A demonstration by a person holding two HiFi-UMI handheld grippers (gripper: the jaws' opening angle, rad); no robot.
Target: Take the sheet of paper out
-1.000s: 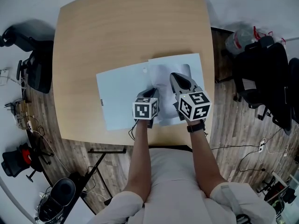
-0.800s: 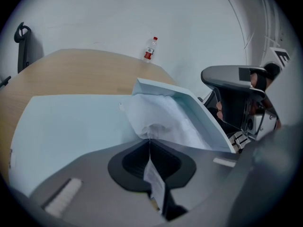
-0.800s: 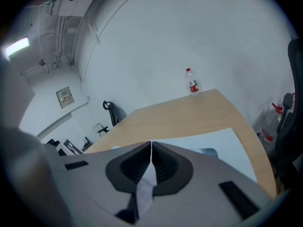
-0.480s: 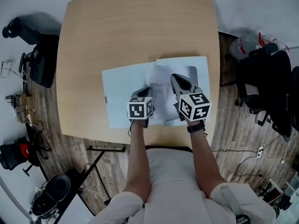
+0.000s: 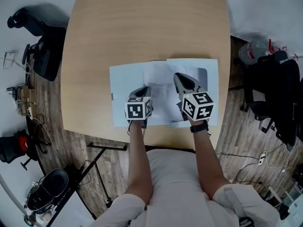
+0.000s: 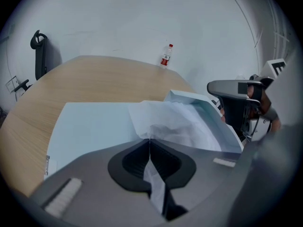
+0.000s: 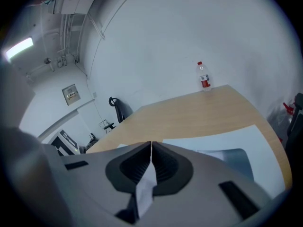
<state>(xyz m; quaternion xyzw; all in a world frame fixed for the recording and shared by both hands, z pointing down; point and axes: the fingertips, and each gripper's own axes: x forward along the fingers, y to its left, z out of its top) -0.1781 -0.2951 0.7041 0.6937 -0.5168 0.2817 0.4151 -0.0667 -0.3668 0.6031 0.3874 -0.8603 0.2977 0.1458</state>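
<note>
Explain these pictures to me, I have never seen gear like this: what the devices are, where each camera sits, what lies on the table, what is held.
A person works two hand-held grippers, each with two jaws. One picture comes from a camera on the person's head, looking down; the other two come from cameras on the grippers. On the wooden table lies a pale blue folder; a bottle stands at the table's far edge. The left hand-held gripper is shut on the white sheet of paper, the right hand-held gripper on the folder's lifted cover.
</note>
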